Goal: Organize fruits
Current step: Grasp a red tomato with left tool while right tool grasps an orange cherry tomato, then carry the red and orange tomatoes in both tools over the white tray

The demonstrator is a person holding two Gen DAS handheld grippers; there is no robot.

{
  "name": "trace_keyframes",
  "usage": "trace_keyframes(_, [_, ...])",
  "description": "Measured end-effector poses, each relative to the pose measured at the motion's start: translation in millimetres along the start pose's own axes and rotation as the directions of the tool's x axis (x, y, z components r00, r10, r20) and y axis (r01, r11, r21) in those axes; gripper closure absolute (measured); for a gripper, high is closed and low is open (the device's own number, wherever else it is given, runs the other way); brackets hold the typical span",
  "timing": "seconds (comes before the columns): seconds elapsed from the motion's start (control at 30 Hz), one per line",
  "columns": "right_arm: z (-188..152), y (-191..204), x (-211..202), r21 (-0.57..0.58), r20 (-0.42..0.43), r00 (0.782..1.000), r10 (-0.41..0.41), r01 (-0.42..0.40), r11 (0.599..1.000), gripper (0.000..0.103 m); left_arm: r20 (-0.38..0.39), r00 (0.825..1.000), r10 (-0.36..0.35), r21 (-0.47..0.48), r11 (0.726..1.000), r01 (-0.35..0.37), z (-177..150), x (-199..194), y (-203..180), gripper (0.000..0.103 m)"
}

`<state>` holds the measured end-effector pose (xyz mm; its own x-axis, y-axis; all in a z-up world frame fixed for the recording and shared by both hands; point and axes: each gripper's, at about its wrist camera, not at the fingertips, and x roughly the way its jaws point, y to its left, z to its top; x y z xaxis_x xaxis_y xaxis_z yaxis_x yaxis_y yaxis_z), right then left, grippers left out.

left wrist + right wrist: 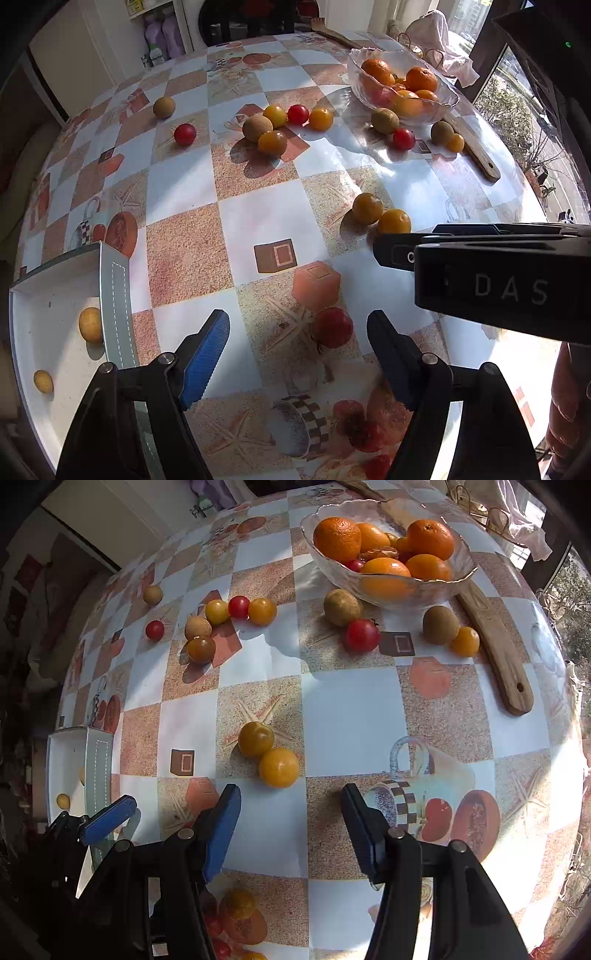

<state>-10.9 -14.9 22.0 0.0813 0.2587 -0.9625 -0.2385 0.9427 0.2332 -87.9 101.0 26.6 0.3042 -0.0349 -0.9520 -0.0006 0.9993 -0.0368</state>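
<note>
At far left I see the white box with two small yellowish fruits lying apart inside. My left gripper is spread wide over the table, a red tomato between its fingers, untouched. My right gripper is equally wide, just short of two touching yellow tomatoes. Far right, the glass bowl holds oranges, with loose fruit scattered before it.
</note>
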Motion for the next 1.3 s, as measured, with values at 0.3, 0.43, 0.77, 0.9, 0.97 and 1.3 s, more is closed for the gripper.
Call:
trace_keyframes(0.3, [9.9, 7.1, 3.2, -0.058, 0.000, 1.000, -0.015, 0.015, 0.998, 0.074, -0.006, 1.000, 0.020, 0.003, 1.000, -0.019, -0.2, 6.8, -9.2, 0.053])
trace_keyframes(0.43, [7.7, 1.5, -0.1, -0.043, 0.015, 1.000, -0.015, 0.016, 0.999, 0.080, 0.001, 1.000, 0.021, 0.001, 1.000, -0.021, 0.1, 4.1, -12.1, 0.080])
trace_keyframes(0.77, [-14.8, -32.1, -22.6, 0.056, 0.036, 0.999, -0.015, 0.013, 0.998, 0.081, -0.006, 1.000, -0.029, -0.084, 0.996, 0.028, -7.3, -7.4, 15.3, 0.080])
trace_keyframes(0.9, [-25.9, -34.7, -32.7, 0.062, 0.048, 0.999, -0.013, 0.010, 0.998, 0.085, 0.003, 0.999, -0.034, -0.108, 0.994, 0.034, -13.4, -18.1, 26.2, 0.080])
trace_keyframes(0.97, [-29.6, -32.6, -37.1, 0.055, 0.053, 0.999, -0.012, 0.010, 0.998, 0.085, 0.006, 1.000, -0.030, -0.114, 0.993, 0.031, -15.9, -23.2, 30.4, 0.080])
trace_keyframes(1.3, [-28.4, -29.1, -27.7, 0.033, 0.033, 0.997, -0.066, 0.065, 0.997, 0.081, 0.015, 1.000, -0.024, -0.122, 0.992, 0.025, -22.4, -35.6, 45.3, 0.080])
